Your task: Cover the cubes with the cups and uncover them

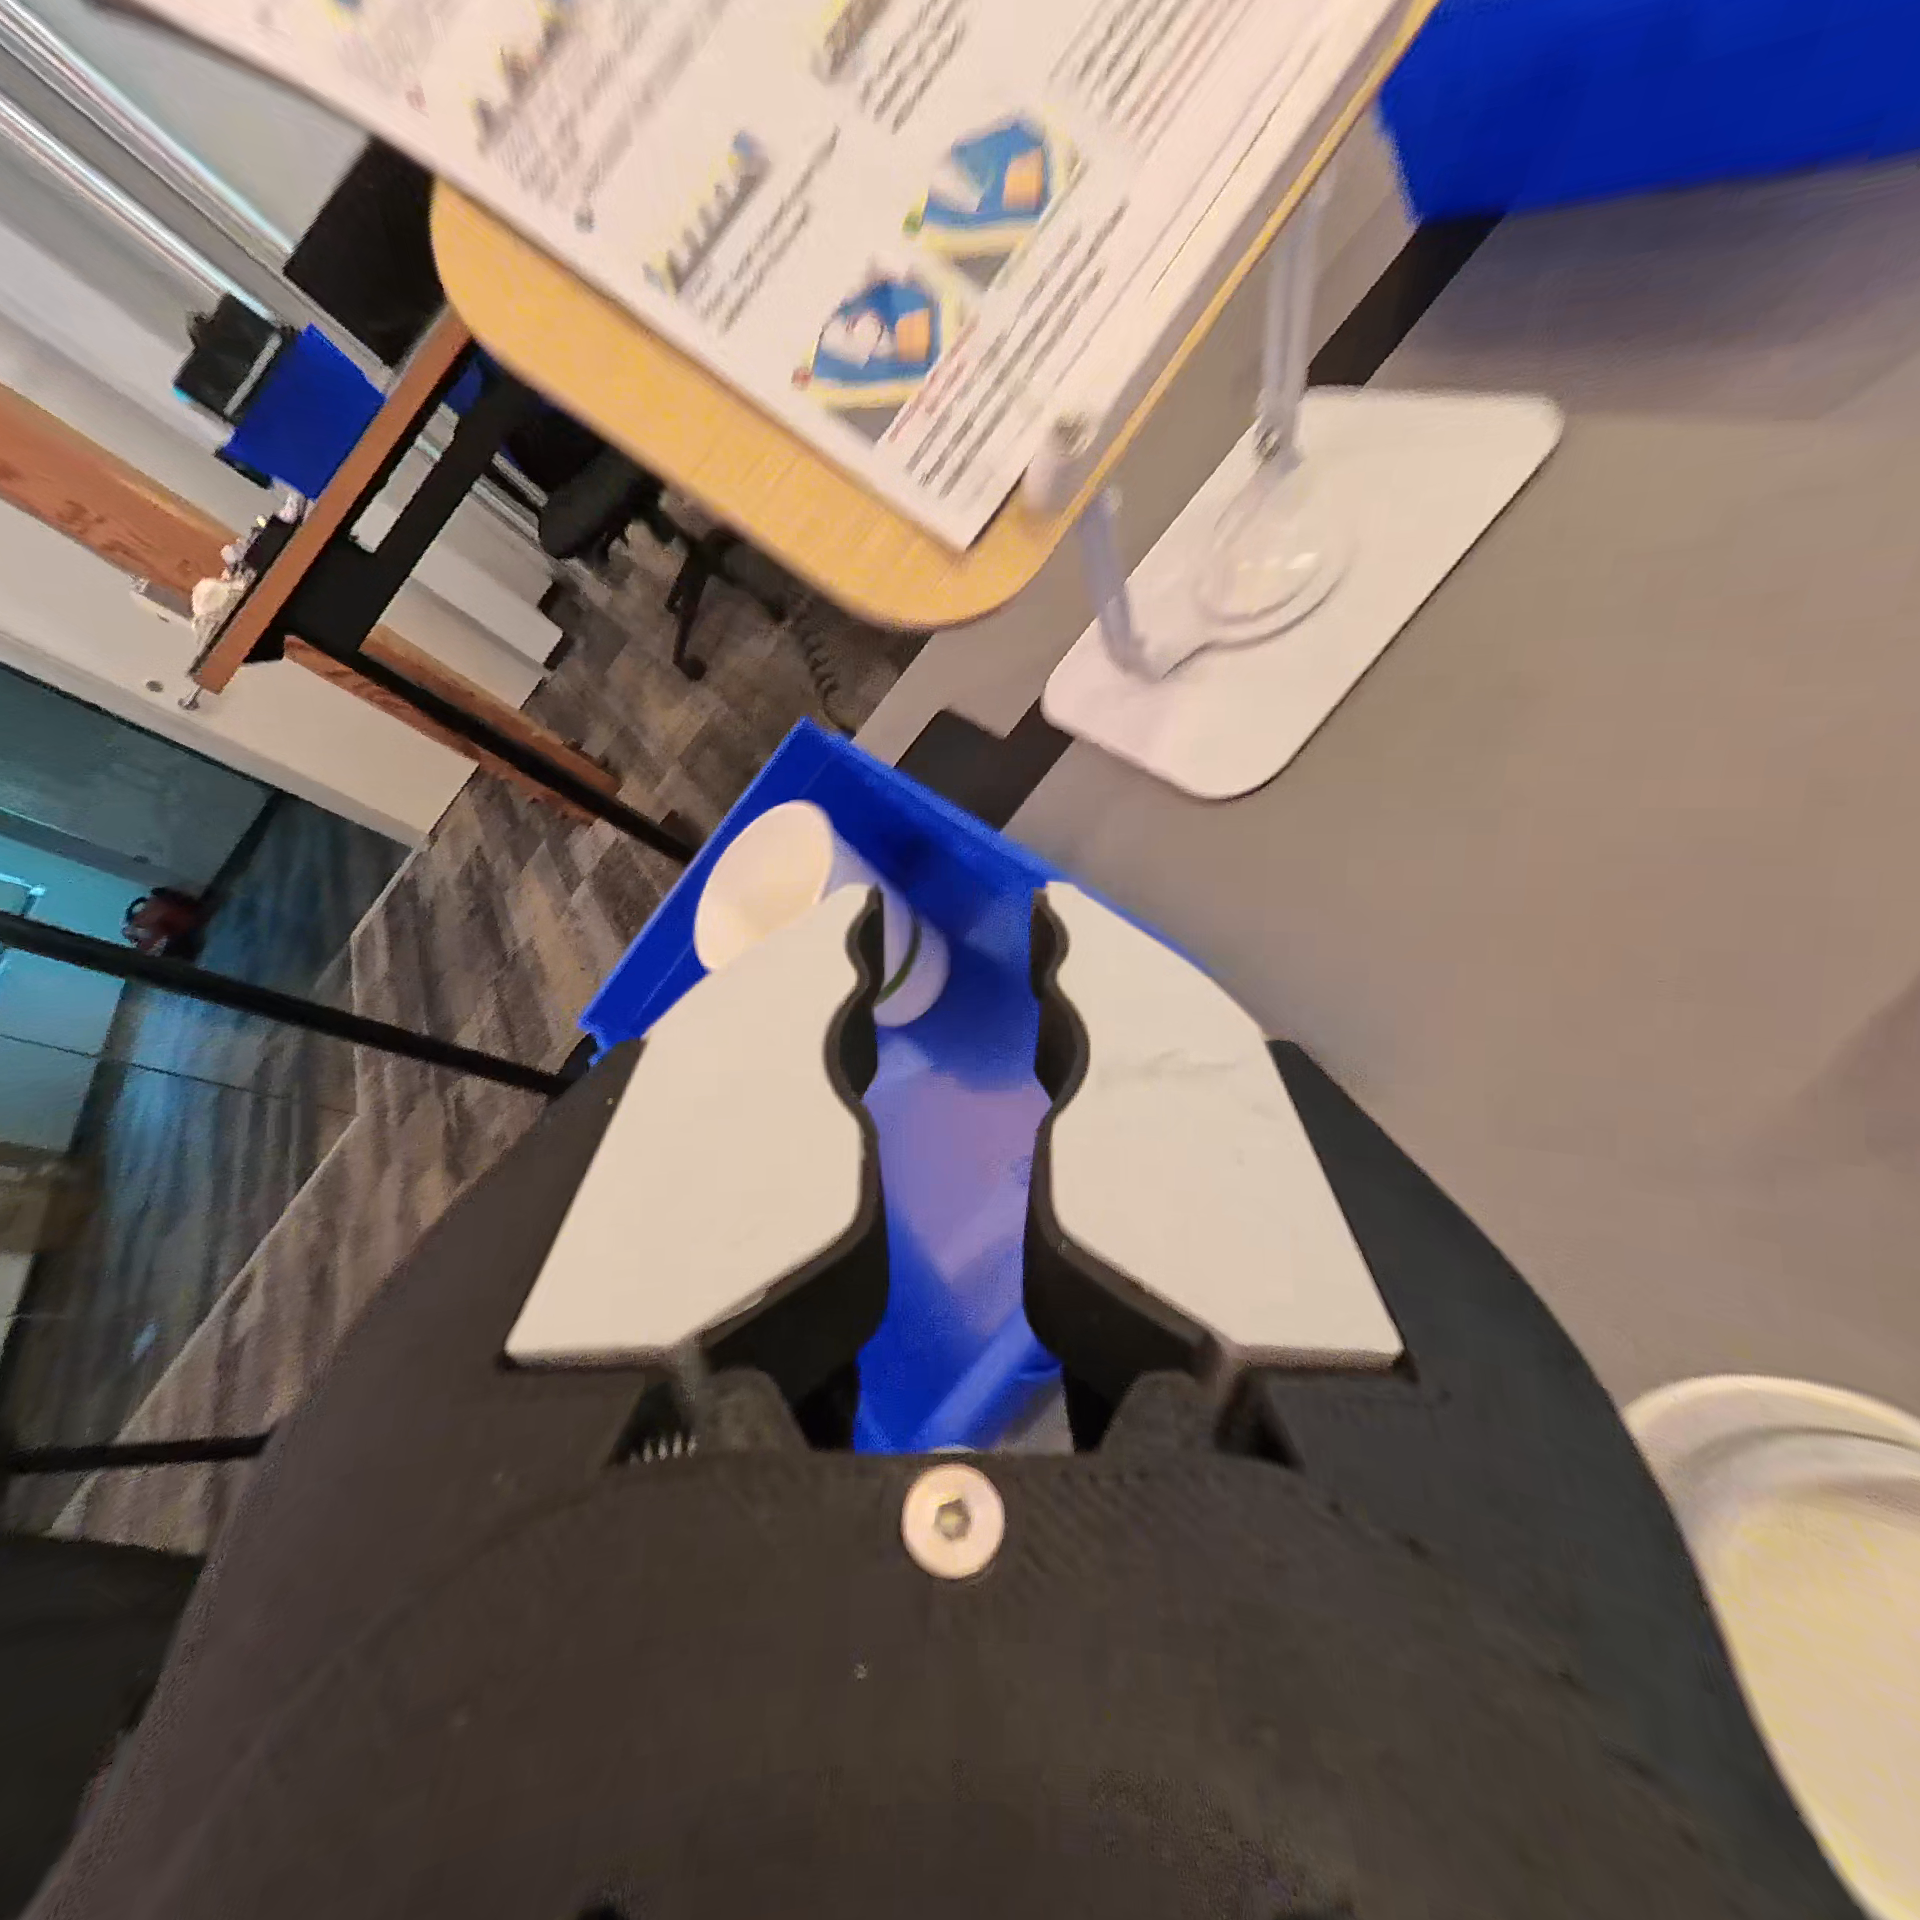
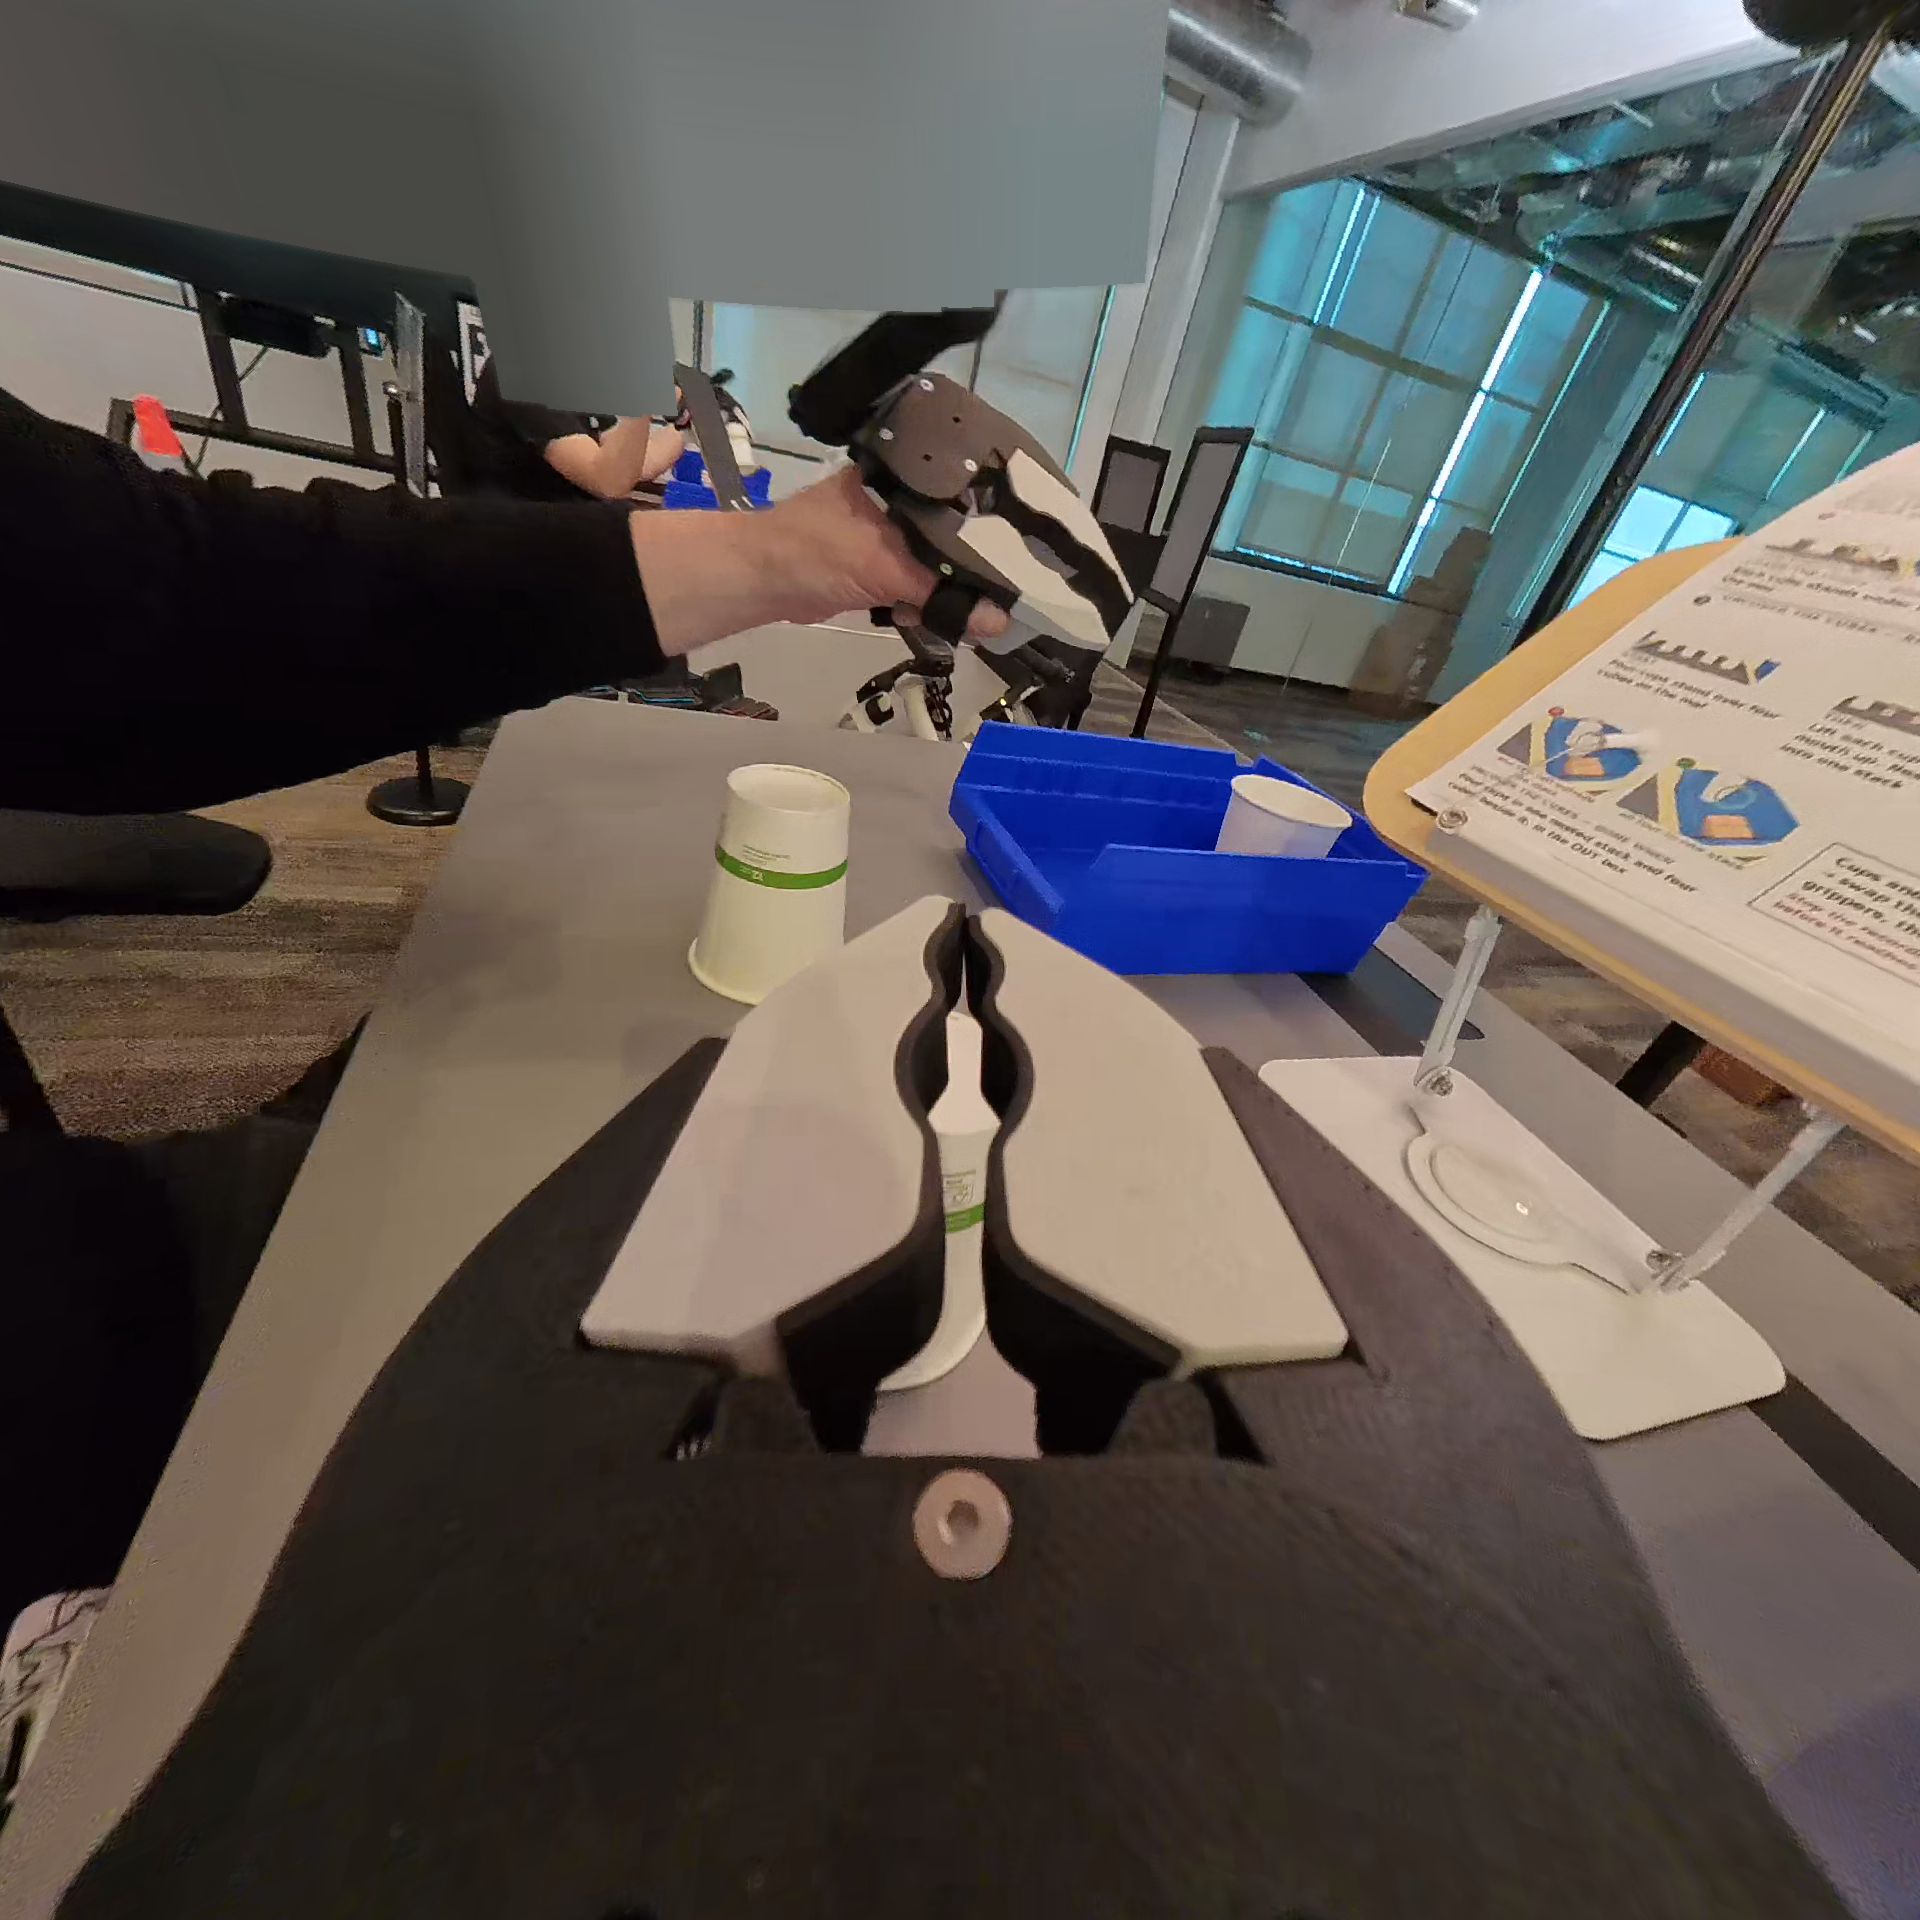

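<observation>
My left gripper (image 1: 956,914) is open and empty, and hangs over the blue bin (image 1: 935,831). A white paper cup (image 1: 769,883) lies in the bin just beyond its left finger. In the right wrist view a hand holds this gripper (image 2: 1091,613) above the bin (image 2: 1195,904), which has the cup (image 2: 1283,816) inside. My right gripper (image 2: 961,920) is shut, with its tips touching. An upside-down white cup with a green band (image 2: 961,1195) shows through the gap between its fingers, standing on the grey table (image 2: 582,1039). A second upside-down cup (image 2: 774,883) stands to the left. No cubes show.
A tilted board with an instruction sheet (image 2: 1714,790) stands on a white base (image 2: 1558,1247) at the table's right. An upside-down cup (image 1: 1808,1621) is at the lower right of the left wrist view. A black-sleeved arm (image 2: 312,623) crosses the left. Other desks and chairs stand beyond.
</observation>
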